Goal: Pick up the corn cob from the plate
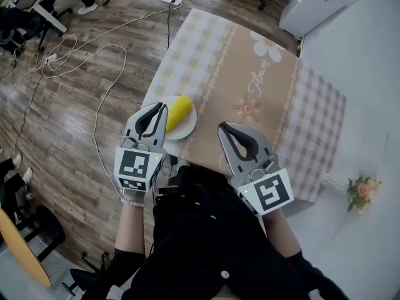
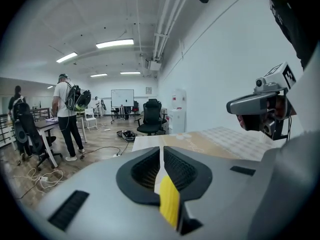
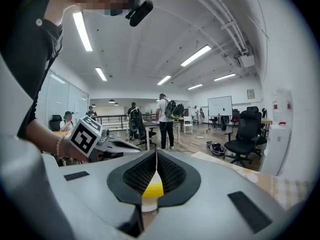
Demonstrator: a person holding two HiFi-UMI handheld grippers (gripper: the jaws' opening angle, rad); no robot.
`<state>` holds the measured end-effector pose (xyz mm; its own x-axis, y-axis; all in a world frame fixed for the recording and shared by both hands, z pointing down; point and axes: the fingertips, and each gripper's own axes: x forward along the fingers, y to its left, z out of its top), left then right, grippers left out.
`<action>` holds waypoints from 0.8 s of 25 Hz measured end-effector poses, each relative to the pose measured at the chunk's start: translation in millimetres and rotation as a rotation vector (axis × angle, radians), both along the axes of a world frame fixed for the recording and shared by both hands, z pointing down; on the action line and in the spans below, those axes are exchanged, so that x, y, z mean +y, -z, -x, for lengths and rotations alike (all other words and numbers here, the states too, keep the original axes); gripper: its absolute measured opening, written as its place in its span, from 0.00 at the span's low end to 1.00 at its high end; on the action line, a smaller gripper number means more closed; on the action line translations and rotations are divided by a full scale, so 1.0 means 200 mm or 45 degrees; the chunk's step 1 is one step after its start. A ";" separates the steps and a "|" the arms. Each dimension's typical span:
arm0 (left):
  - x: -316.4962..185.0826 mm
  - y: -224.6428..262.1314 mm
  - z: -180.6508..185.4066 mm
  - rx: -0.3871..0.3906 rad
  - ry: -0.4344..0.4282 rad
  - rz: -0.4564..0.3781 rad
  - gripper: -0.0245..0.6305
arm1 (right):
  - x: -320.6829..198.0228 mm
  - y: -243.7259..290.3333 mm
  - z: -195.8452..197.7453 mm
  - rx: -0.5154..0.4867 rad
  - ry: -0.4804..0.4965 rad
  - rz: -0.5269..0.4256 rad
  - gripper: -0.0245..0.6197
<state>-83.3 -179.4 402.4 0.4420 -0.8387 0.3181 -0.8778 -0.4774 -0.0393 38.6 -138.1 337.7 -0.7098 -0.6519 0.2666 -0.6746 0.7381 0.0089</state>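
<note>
A yellow corn cob (image 1: 179,110) lies on a small white plate (image 1: 185,130) near the left edge of the table. My left gripper (image 1: 164,107) hovers at the plate's left side, its tips beside the cob, jaws shut with nothing in them. In the left gripper view the shut jaws (image 2: 162,151) meet, and a strip of the corn cob (image 2: 170,201) shows in the gap under them. My right gripper (image 1: 221,127) hangs over the table to the right of the plate, jaws together and empty. Under the right gripper's (image 3: 156,156) closed tips the corn cob (image 3: 151,189) shows.
The table wears a beige and checked cloth (image 1: 262,86). Cables (image 1: 100,55) trail over the wooden floor to the left. A white cabinet (image 1: 319,5) stands at the far right corner, a small flower bunch (image 1: 360,191) at the right. People and office chairs (image 2: 150,118) are further off.
</note>
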 end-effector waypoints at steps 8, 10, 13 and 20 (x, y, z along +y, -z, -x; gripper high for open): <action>-0.02 -0.27 -0.11 -0.103 -0.123 0.174 0.25 | -0.01 -0.04 -0.08 0.015 -0.056 0.031 0.10; -0.02 -0.35 -0.12 -0.125 -0.138 0.232 0.30 | -0.01 -0.05 -0.10 0.015 -0.072 0.033 0.10; -0.02 -0.48 -0.14 -0.191 -0.163 0.321 0.37 | -0.01 -0.07 -0.13 0.027 -0.089 0.048 0.10; 0.00 -0.72 -0.17 -0.256 -0.210 0.461 0.44 | 0.00 -0.10 -0.17 0.043 -0.123 0.066 0.10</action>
